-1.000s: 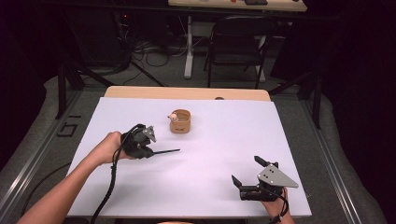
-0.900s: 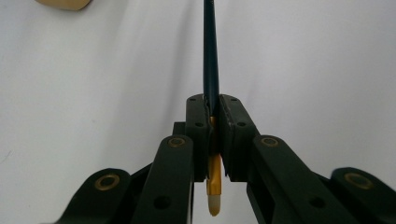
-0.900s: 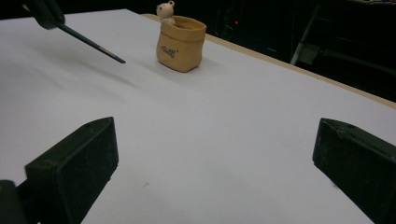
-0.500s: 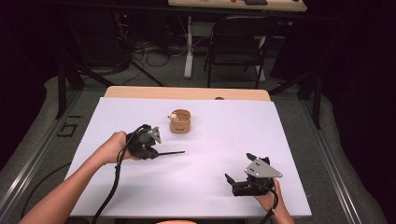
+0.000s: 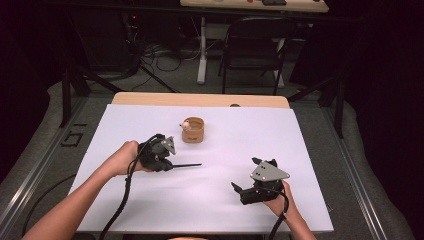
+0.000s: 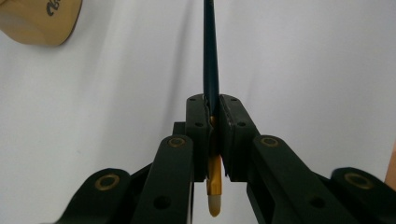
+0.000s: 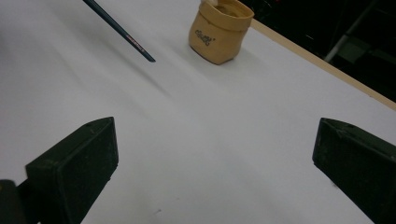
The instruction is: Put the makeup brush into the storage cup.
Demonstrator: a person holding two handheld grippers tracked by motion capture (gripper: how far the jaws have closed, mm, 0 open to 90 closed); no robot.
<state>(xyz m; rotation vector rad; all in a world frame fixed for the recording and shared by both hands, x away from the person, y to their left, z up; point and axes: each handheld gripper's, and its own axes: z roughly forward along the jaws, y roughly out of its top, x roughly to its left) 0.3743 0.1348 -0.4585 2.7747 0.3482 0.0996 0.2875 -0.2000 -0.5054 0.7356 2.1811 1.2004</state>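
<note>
- White table covering under both hands, dark room with a folding chair behind.
- Left gripper: jaws clamped tight on a dark pencil near its gold ferrule and eraser end, the shaft jutting out level over the table (tip pointing toward the right hand's side).
- Right gripper: jaws spread wide with nothing between them, low over the near right of the table, well apart from the pencil.
- Tan holder cup stands upright just beyond the pencil.
- Likely step: get the pencil into the cup. Tilt the tip down first, centre it over the rim, and let the free gripper steady the light cup against tipping.
</note>
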